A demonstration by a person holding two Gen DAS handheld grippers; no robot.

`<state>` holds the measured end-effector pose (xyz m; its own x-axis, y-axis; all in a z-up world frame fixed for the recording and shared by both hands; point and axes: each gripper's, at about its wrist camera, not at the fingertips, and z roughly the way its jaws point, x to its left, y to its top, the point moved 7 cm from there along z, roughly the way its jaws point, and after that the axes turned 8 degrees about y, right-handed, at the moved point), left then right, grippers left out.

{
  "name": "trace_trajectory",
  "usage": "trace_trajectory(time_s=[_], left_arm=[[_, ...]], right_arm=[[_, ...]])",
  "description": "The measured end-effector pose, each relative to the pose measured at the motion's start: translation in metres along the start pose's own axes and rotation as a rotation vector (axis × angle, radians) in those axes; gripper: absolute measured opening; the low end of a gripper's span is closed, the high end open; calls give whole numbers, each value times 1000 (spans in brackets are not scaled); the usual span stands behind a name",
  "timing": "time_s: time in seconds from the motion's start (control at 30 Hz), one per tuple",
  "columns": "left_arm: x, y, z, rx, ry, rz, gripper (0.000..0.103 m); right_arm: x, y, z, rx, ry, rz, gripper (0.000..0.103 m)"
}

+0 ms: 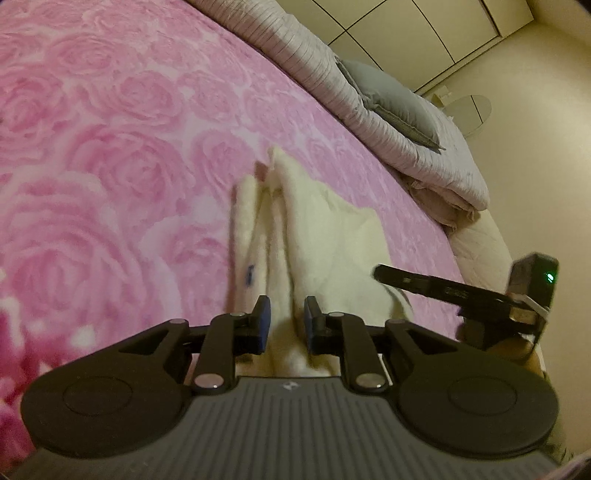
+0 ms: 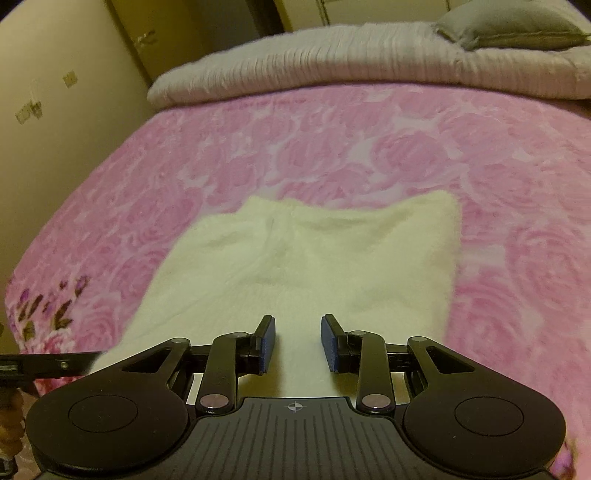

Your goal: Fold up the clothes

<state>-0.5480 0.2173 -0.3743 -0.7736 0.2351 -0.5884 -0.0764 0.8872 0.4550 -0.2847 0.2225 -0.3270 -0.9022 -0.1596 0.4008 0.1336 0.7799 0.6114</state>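
The blue-padded fingers (image 1: 263, 321) of the left gripper (image 1: 287, 319) stand close together with a fold of the cream fleece garment (image 1: 325, 229) rising up between them; it looks pinched, with the cloth draped away in long ridges. The right gripper (image 2: 297, 341) shows a wider gap between its pads, and the cream cloth passes under and between them, but I cannot tell whether they press on it or merely hang over it.

The garment lies on the pink rose-patterned bedspread (image 2: 258, 147), near the front edge of the bed, spread fairly flat and squarish as the right wrist view has it, and bunched where the left gripper lifts it. Well beyond it, at the head of the bed, sits a folded grey quilt (image 2: 314, 62) with a grey pillow (image 2: 509, 26) on top.

To my eye this is mid-fold: one edge is raised and about to be carried over the rest. The next move calls for drawing that held edge across, keeping it level so the soft cloth does not slump or twist, then laying it down square on the part below before letting go.
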Motion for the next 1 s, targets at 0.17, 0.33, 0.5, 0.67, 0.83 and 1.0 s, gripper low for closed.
trace_trajectory(time_s=[0.17,0.33,0.5,0.67,0.83,1.0], left_arm=[[1,-5,-12,-19,-19,-45,17],[7,-15,-15,7,-85,-132,24],[3,-23,-17,17,-119,-157,32],[6,-29,-8,37,-102,-175,34],[-3,-29,1,31,-60,-113,33],[-13,-27,2,-14,23,24,18]], right_arm=[[-12,-18,-44,-71,-17,66,32],[-36,-55,-67,-97,-34,209,32],[-50,-77,-72,-142,45,377,32],[-58,-82,-72,-166,92,461,32],[-53,-81,-68,-159,67,445,32],[-46,-79,-63,-154,45,429,31]])
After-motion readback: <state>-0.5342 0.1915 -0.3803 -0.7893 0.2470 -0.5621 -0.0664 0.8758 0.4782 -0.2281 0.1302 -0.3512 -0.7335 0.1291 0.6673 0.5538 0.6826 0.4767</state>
